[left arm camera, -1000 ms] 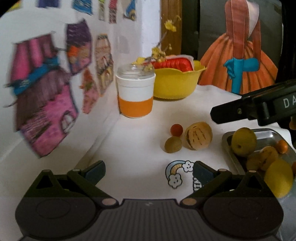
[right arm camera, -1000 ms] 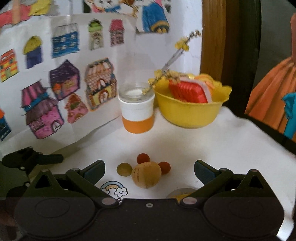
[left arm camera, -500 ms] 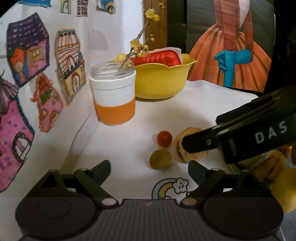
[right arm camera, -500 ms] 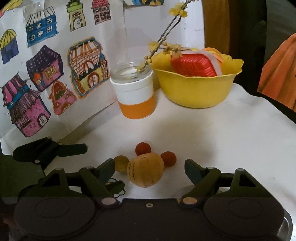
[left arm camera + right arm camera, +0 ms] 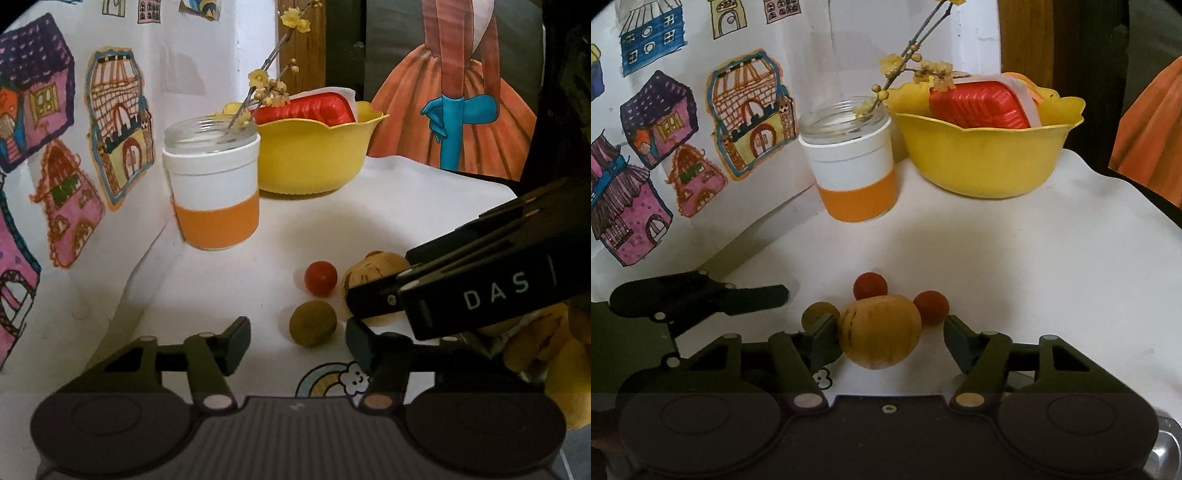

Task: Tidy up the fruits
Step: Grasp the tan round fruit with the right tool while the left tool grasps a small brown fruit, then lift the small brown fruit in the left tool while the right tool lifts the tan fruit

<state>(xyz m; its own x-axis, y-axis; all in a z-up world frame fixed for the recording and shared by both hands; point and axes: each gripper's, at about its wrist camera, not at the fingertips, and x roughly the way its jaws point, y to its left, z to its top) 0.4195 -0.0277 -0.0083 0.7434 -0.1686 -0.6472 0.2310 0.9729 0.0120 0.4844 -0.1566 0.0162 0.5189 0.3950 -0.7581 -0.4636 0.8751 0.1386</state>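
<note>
The striped yellow melon (image 5: 880,331) lies on the white tabletop (image 5: 1015,266) between the fingers of the right gripper (image 5: 890,341). Its long axis runs roughly side to side across the jaws, with the dark stripes showing at its left end. The left finger pad (image 5: 825,338) touches that end; the right pad (image 5: 955,341) stands just clear of the fruit, so the jaws are spread around it and not clamped. In the left wrist view the melon (image 5: 373,271) is mostly hidden behind the right gripper's black body.

Behind the melon sit two red cherry tomatoes (image 5: 870,285) (image 5: 931,307), and at its left a small olive-brown fruit (image 5: 818,314), partly covered by the finger. The left gripper (image 5: 299,341) hangs low over the table with its jaws wide apart and empty, the olive-brown fruit (image 5: 313,322) lying just ahead of them. Yellow fruit at that view's right edge is cut off and blurred.

Farther back stand an orange-and-white jar (image 5: 855,166) holding a flowering twig (image 5: 908,62) and a yellow bowl (image 5: 986,155) with a red packet.

Compared with half a second ago, the right gripper has advanced so the melon now lies between its fingers, and the left gripper has come nearer the fruits.
</note>
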